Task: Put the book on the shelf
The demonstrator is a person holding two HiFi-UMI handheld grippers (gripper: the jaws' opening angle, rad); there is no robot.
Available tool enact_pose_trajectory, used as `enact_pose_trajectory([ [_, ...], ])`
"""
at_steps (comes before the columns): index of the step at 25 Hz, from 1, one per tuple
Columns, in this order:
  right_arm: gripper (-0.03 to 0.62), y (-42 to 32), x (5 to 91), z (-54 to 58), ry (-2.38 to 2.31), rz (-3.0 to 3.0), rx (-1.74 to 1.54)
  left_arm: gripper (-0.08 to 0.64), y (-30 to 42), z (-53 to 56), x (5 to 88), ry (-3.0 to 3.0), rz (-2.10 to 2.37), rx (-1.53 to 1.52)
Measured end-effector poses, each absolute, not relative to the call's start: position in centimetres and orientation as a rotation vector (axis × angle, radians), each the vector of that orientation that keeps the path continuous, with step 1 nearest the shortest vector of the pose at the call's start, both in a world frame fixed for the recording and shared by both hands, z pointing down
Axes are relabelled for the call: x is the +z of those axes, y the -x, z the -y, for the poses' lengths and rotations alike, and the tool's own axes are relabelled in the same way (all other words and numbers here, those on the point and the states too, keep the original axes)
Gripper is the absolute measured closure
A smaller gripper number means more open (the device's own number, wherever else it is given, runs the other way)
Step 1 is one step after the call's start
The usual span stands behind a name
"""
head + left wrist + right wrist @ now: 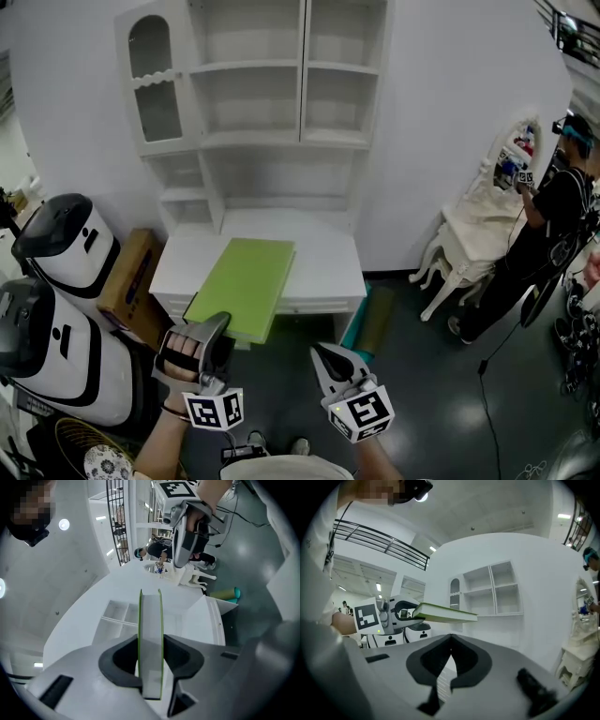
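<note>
**Left tongs (217, 330) clamped on a green book (246, 286) over the bench (328, 267)**

Seen from the head view, both tongs sat closest, low in the picture, each with its marker cube. The left pair held the book by its near edge. The book lay flat over the left half of the white bench and jutted past the bench's front. The right tongs (323, 354) hung just beside it, apart from the book. White shelves (272, 94) rose behind the bench. Two white-and-black machines (56, 281) stood at the left, and a person (553, 211) stood at the far right by a white chair (473, 234).

The left gripper view showed the dark pads pressed against both covers, with the pale page edge facing the camera.

The right gripper view showed that pair's jaws pressed together with nothing between them. Beyond them the book hung level in the left tongs, in front of the shelves and resting on none of them.
</note>
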State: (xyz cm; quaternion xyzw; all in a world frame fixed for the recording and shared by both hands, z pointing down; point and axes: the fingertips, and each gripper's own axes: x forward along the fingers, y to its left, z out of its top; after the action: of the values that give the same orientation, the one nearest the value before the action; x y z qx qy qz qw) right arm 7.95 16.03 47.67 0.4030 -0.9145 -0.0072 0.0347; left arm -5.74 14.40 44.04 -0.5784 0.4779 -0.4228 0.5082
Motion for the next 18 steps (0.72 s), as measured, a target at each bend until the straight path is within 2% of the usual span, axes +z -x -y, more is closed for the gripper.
enact_pose_trajectory([
  [18,0.58,-8.4,47.0,-15.9,-1.243,2.782,-0.013,0.41,6.2,-12.7,40.2,1.346,-1.181,-1.044],
])
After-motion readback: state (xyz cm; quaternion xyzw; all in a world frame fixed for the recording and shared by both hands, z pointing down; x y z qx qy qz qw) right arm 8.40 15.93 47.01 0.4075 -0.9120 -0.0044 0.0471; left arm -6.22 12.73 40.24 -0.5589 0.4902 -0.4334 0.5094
